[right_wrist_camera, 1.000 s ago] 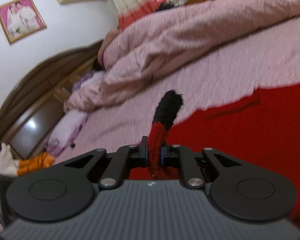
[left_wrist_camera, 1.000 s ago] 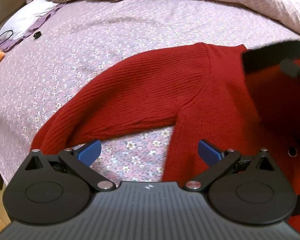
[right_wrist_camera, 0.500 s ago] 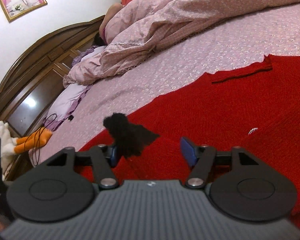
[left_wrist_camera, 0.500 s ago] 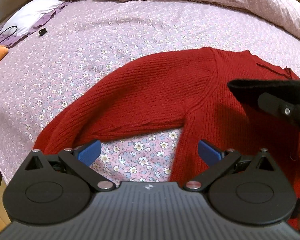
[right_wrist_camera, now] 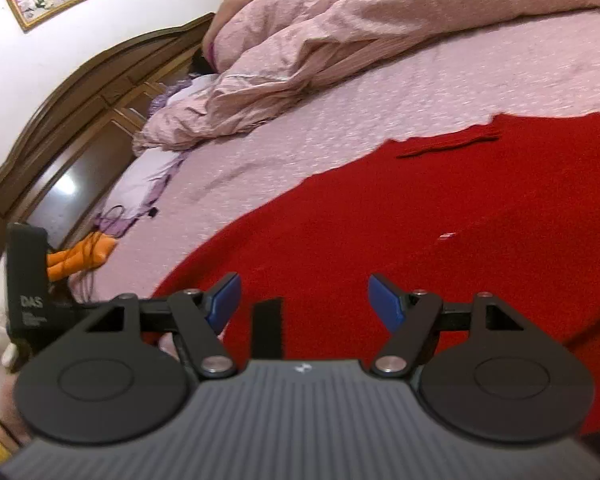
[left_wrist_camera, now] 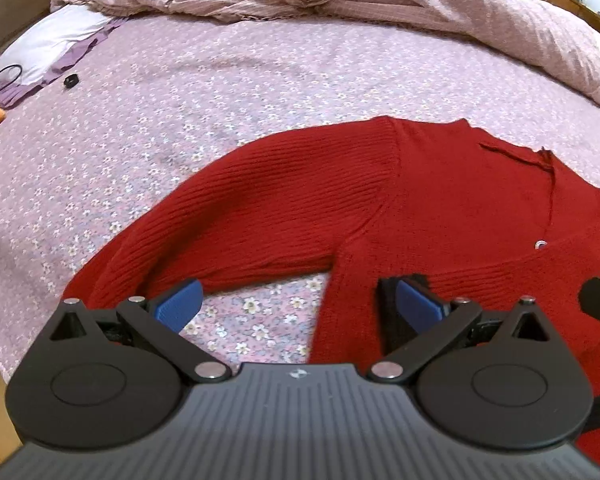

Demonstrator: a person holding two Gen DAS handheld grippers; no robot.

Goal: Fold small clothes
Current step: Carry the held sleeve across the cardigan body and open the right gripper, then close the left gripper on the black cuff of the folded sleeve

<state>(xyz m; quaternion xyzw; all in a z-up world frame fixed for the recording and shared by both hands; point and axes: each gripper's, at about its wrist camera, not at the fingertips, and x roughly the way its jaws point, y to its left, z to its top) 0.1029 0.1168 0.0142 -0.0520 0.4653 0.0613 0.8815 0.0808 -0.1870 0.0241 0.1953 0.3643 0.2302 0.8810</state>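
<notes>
The sweater (left_wrist_camera: 380, 184) runs off the right and lower edges of our left view, so we cannot see its far side or hem; our right view is blurred. It lies spread flat on the bed (left_wrist_camera: 220, 92), one sleeve (left_wrist_camera: 236, 224) angled out from its body. Our left claw (left_wrist_camera: 298, 306) hovers low, released, at the sleeve's armpit, one pad (left_wrist_camera: 414, 306) beside a black trim strip. Our right claw (right_wrist_camera: 302, 300) hangs over the sweater's body, fingers spread, gripping nothing. A quilt (left_wrist_camera: 380, 0) is bunched beyond the sweater.
</notes>
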